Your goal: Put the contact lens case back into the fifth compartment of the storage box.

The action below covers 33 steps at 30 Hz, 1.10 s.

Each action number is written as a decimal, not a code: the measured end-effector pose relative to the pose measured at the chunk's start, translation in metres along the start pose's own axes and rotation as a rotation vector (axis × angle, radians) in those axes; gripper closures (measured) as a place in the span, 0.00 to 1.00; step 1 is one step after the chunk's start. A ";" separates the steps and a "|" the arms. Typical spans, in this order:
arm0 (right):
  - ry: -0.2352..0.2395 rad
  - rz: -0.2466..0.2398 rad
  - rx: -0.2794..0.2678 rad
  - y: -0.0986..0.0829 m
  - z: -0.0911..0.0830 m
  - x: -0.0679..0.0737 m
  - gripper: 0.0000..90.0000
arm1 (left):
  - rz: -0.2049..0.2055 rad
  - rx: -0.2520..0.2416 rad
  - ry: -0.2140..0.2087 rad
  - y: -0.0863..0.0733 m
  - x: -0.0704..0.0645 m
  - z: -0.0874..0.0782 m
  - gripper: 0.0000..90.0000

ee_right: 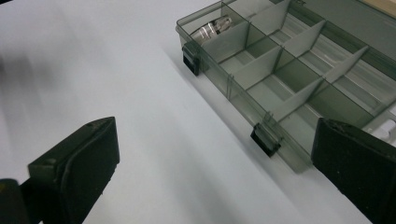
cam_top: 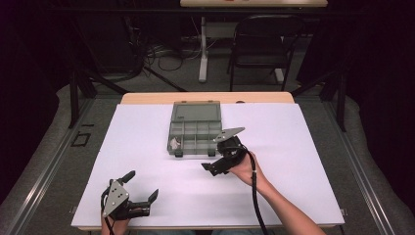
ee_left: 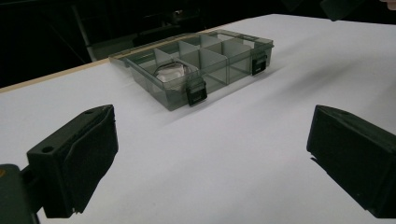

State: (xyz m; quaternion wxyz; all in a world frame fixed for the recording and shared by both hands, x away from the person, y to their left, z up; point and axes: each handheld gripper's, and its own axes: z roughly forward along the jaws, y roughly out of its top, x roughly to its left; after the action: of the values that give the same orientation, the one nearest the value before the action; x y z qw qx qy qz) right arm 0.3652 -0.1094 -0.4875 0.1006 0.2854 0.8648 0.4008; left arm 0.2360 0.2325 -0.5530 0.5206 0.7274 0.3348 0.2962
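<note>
A smoky transparent organizer box lies open on the white sheet, its lid flat behind it. Dividers split it into several compartments. A small silvery item sits in the front left compartment. My right gripper hovers just in front of the box's front right corner, open, with nothing between its jaws. My left gripper rests near the table's front left, open and empty, pointing toward the box.
A white sheet covers the wooden table. Two black latches stand on the box's front wall. A dark folding chair and cables stand beyond the table's far edge.
</note>
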 end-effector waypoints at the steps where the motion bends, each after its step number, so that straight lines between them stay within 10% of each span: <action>1: -0.005 0.002 -0.001 -0.003 -0.003 0.001 0.01 | 0.000 0.000 0.000 0.000 0.000 0.000 0.02; 33: -0.089 0.054 -0.119 -0.112 -0.059 0.009 0.01 | -0.001 0.016 0.000 -0.001 0.001 0.002 0.02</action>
State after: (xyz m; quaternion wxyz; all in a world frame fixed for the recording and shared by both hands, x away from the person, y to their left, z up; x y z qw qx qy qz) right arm 0.2876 -0.1998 -0.5319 0.1450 0.3198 0.8259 0.4411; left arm 0.2376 0.2322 -0.5545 0.5148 0.7314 0.3378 0.2932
